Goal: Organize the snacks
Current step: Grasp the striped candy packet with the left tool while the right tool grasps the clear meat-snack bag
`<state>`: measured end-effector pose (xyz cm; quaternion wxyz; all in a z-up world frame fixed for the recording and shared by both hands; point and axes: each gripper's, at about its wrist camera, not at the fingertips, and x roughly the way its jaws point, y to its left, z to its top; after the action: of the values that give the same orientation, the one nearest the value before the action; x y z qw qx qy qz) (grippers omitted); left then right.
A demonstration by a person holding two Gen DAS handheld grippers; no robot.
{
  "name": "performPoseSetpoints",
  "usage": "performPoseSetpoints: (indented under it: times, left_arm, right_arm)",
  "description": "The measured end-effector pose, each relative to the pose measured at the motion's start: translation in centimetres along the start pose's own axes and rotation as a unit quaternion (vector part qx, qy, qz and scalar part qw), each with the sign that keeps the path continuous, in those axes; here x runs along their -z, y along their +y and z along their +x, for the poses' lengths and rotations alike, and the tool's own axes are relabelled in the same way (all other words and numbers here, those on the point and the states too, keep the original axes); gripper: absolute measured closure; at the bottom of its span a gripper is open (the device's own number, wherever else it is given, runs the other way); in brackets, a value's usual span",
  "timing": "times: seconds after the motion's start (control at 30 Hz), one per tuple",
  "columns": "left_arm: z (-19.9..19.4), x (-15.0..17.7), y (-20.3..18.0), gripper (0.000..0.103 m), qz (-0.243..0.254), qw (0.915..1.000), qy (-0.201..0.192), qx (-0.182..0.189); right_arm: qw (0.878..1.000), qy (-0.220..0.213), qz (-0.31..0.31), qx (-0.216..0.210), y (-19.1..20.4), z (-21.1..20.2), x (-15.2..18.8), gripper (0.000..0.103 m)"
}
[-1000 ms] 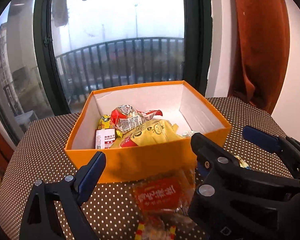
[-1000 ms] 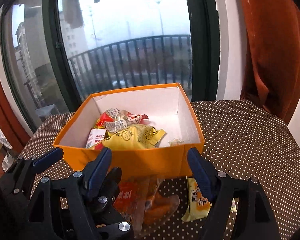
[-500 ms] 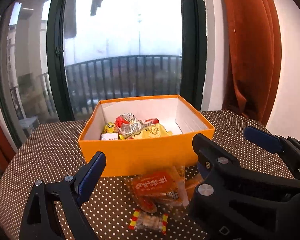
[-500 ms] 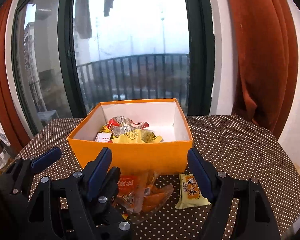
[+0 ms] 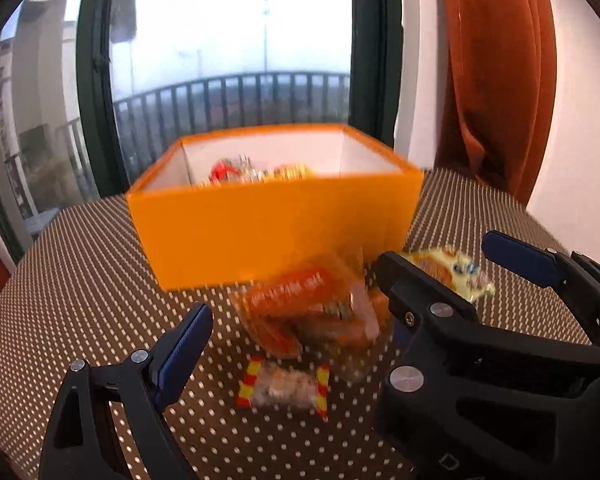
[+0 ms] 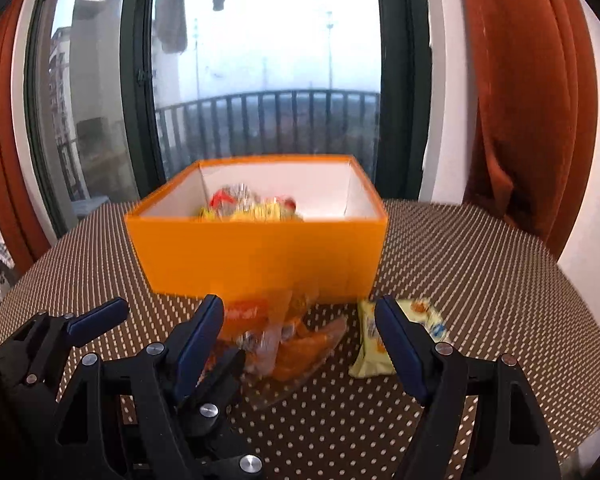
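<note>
An orange box (image 5: 276, 232) (image 6: 260, 256) with several snack packs inside stands on the dotted table. In front of it lie a clear bag of orange snacks (image 5: 308, 316) (image 6: 284, 340), a small candy with red-yellow ends (image 5: 284, 388), and a yellow packet (image 5: 448, 272) (image 6: 376, 344). My left gripper (image 5: 292, 300) is open and empty, just before the orange bag. My right gripper (image 6: 300, 320) is open and empty, straddling the bag and the yellow packet. The left gripper also shows in the right wrist view (image 6: 164, 340).
The brown dotted tablecloth (image 6: 480, 280) ends at the round table's edge on the right. A large window with a balcony rail (image 6: 268, 120) is behind the box. A rust curtain (image 6: 520, 100) hangs at the right.
Both grippers have pulled back and dropped lower from the box. The box's inside is now mostly hidden behind its front wall. The loose snacks on the table have come into full view.
</note>
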<state>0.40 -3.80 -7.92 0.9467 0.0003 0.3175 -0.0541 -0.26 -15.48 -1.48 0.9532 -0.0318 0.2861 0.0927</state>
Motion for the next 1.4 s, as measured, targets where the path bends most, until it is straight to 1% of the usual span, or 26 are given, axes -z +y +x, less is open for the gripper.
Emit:
performPoseSetpoints:
  times: [0.13,0.27,0.4,0.5,0.6,0.67,0.83,0.93,0.97,1.03,1.1,1.27,1.33,1.4]
  left_arm:
    - [0.9,1.5,-0.2,0.011,0.004,1.0000,0.007,0.000]
    - [2.1,2.5,-0.2,0.011,0.010,0.9993,0.036,0.008]
    - [2.8,3.4,-0.1,0.011,0.011,0.9983,0.055,0.013]
    - [3.1,3.8,-0.1,0.011,0.009,0.9976,0.066,0.018]
    - [3.3,4.3,0.2,0.011,0.003,0.9968,0.077,0.022]
    - [3.8,4.5,0.2,0.013,0.001,0.9962,0.085,0.021]
    - [4.7,4.7,0.6,0.021,-0.009,0.9946,0.103,0.006]
    - [5.0,4.5,0.5,0.025,-0.005,0.9945,0.105,-0.004]
    - [5.0,4.4,0.5,0.026,-0.003,0.9944,0.105,-0.004]
    - [5.0,4.3,0.4,0.035,0.000,0.9945,0.104,-0.001]
    - [5.1,4.1,0.5,0.040,0.000,0.9946,0.104,0.001]
    - [5.1,4.0,0.7,0.048,-0.003,0.9945,0.105,-0.001]
    - [5.2,3.8,0.6,0.053,-0.005,0.9944,0.105,-0.005]
    - [5.0,3.8,0.8,0.053,-0.005,0.9944,0.106,-0.001]
  right_arm:
    - [1.000,0.025,0.009,0.002,-0.2,1.4,1.9,0.022]
    - [0.999,0.043,0.000,0.002,-0.1,2.6,3.3,0.022]
    - [0.998,0.056,0.006,0.003,0.0,3.3,4.5,0.022]
    - [0.997,0.070,0.022,-0.008,-0.2,3.9,5.2,0.022]
    - [0.995,0.083,0.033,-0.032,-0.4,4.6,5.9,0.022]
    - [0.995,0.085,0.034,-0.029,-0.3,4.8,6.3,0.022]
    - [0.995,0.098,0.031,-0.019,-0.3,5.4,6.5,0.022]
    - [0.994,0.106,0.027,-0.013,-0.4,5.7,6.4,0.022]
    - [0.994,0.107,0.028,-0.012,-0.5,5.8,6.4,0.022]
    - [0.994,0.108,0.028,-0.011,-0.6,6.0,6.3,0.022]
    - [0.993,0.111,0.028,-0.012,-0.7,6.1,6.1,0.022]
    - [0.993,0.111,0.027,-0.018,-0.9,6.3,5.8,0.022]
    - [0.993,0.111,0.025,-0.023,-0.9,6.2,5.8,0.022]
    - [0.994,0.108,0.021,-0.025,-0.7,6.1,5.7,0.022]
